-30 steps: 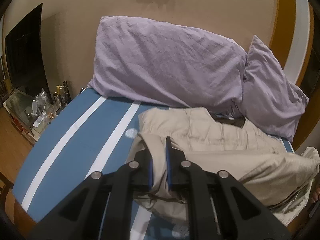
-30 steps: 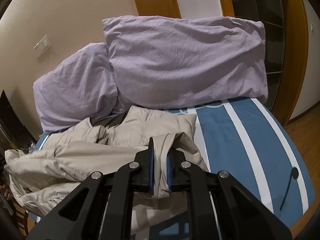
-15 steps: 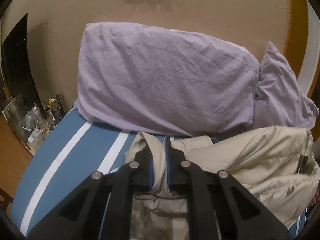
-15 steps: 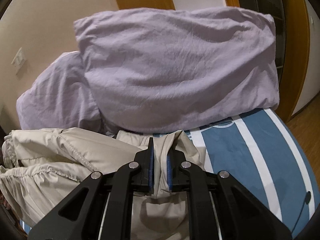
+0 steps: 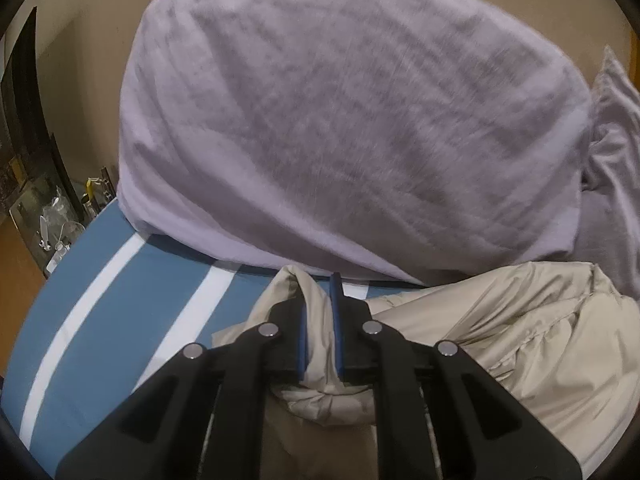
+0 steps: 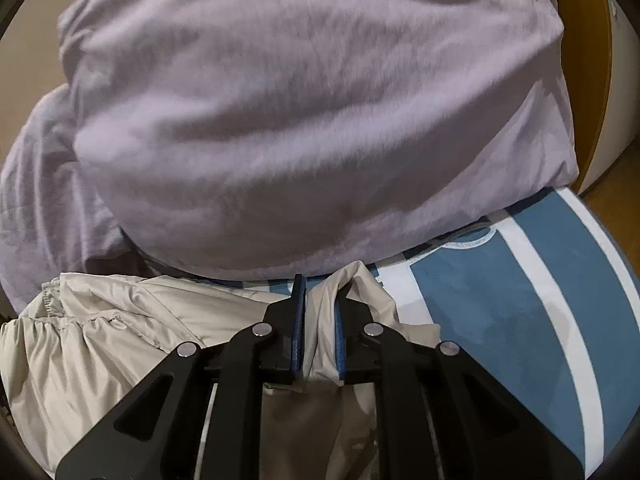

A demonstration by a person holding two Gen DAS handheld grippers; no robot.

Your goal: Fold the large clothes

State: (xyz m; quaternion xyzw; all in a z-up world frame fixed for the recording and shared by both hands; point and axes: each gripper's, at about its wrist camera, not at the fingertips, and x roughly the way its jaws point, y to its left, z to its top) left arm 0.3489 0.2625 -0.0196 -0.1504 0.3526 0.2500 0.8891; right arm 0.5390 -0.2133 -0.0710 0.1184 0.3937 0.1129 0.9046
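A beige jacket point(image 5: 500, 320) lies bunched on the blue bed cover with white stripes point(image 5: 120, 320), right below a big purple pillow point(image 5: 340, 120). My left gripper point(image 5: 318, 296) is shut on a fold of the jacket's edge, which bulges up between the blue pads. In the right wrist view the jacket point(image 6: 120, 340) spreads to the left, and my right gripper point(image 6: 319, 292) pinches another fold of its edge. Its jaws are just starting to open, with the fabric still pressed between them. Both grippers sit close to the pillow's lower edge.
A second purple pillow point(image 5: 612, 160) leans beside the first, which fills the right wrist view point(image 6: 300, 120). Bottles and small items crowd a bedside surface point(image 5: 52, 216) at far left. The bed cover point(image 6: 500, 320) runs to the bed's right edge, with wooden floor point(image 6: 616, 184) beyond.
Both grippers have carried their folds of the jacket forward and down toward the pillows, which now fill the views. The jacket has doubled over on itself.
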